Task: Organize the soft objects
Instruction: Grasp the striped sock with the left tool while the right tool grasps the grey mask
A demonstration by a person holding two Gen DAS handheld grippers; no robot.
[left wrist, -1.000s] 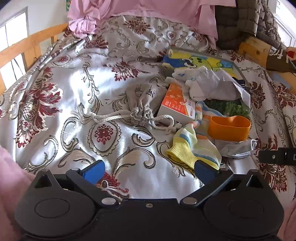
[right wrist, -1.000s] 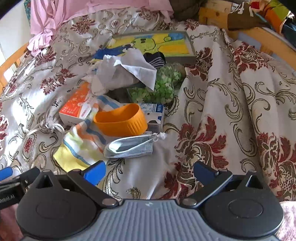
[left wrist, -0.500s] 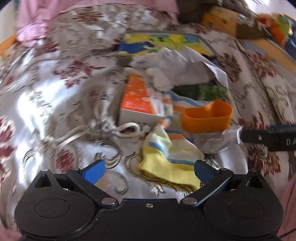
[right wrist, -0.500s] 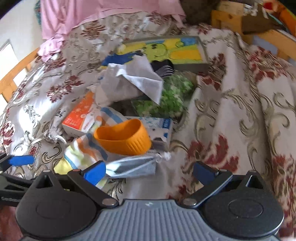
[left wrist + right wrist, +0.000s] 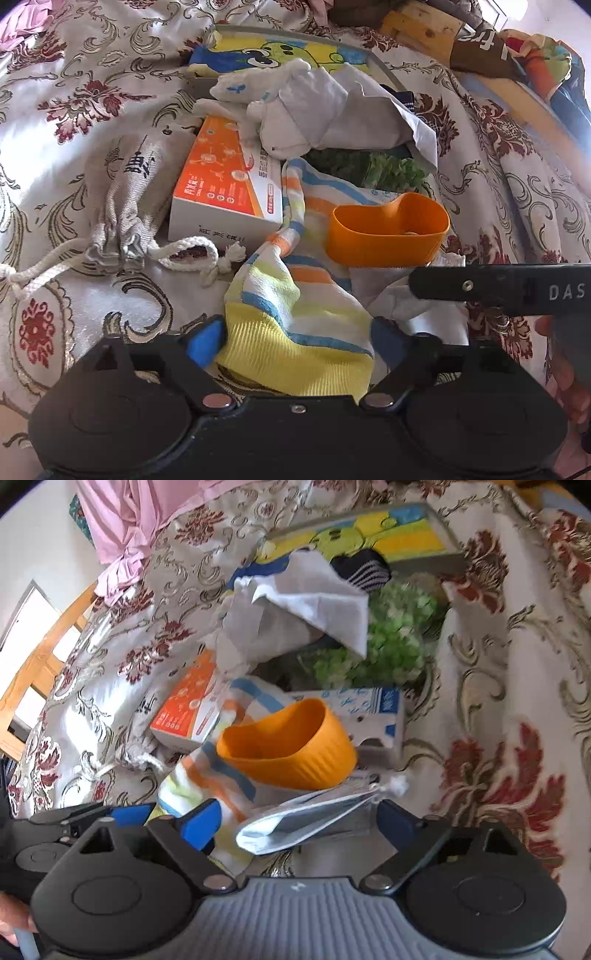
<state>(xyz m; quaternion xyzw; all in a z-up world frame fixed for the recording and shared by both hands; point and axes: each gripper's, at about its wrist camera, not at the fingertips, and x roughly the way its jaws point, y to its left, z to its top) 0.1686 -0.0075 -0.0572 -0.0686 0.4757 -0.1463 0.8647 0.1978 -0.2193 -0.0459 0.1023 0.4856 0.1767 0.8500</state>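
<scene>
Both grippers are straddling soft items low in frame, jaws closing in.

My left gripper (image 5: 297,339) is sitting over the yellow end of the striped sock (image 5: 295,314), bottom centre; pads are flanking it closely, grip not confirmed. My right gripper (image 5: 299,821) is bracketing the face mask (image 5: 306,818), bottom centre, jaws wide and pads clear of it. The orange cup (image 5: 291,753) is lying just above the mask, mid-frame, on the floral bedspread (image 5: 498,709).

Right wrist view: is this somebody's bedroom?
Probably a bedroom: a flowered bedspread covers what looks like a bed with a wooden frame, and a striped sock lies among the clutter.
</scene>
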